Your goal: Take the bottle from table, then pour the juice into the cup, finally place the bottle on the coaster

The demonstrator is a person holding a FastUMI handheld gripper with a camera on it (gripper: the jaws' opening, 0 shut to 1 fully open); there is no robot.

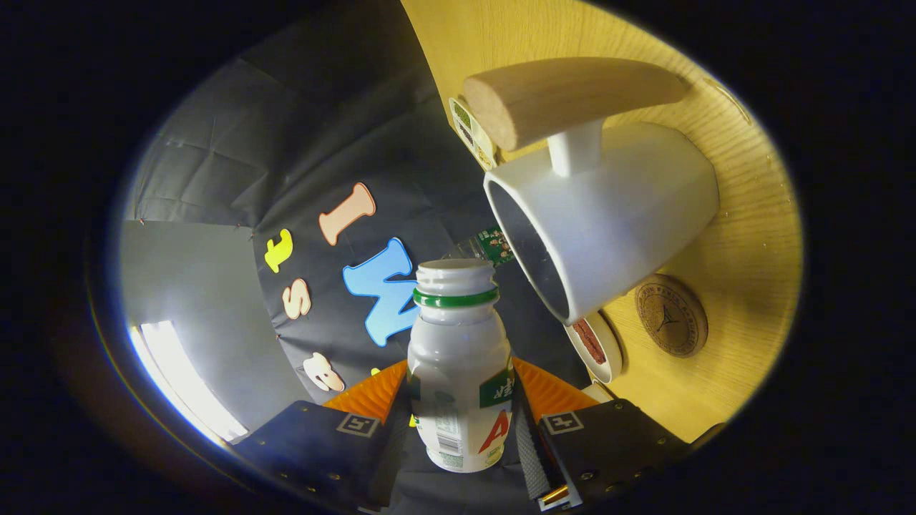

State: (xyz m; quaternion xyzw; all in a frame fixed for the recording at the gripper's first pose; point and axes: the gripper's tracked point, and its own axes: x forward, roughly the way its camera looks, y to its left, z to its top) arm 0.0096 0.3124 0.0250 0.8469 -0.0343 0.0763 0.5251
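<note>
Pinching the bottle from both sides, the gripper holds it between its fingers, cap off, open mouth pointing forward. View is rolled, so the tabletop stands like a wall beside it. Cup with wooden handle sits just beyond the bottle mouth, rim facing it, not touching. Round coaster lies on the tabletop next to the cup base. Small dish near the cup rim.
</note>
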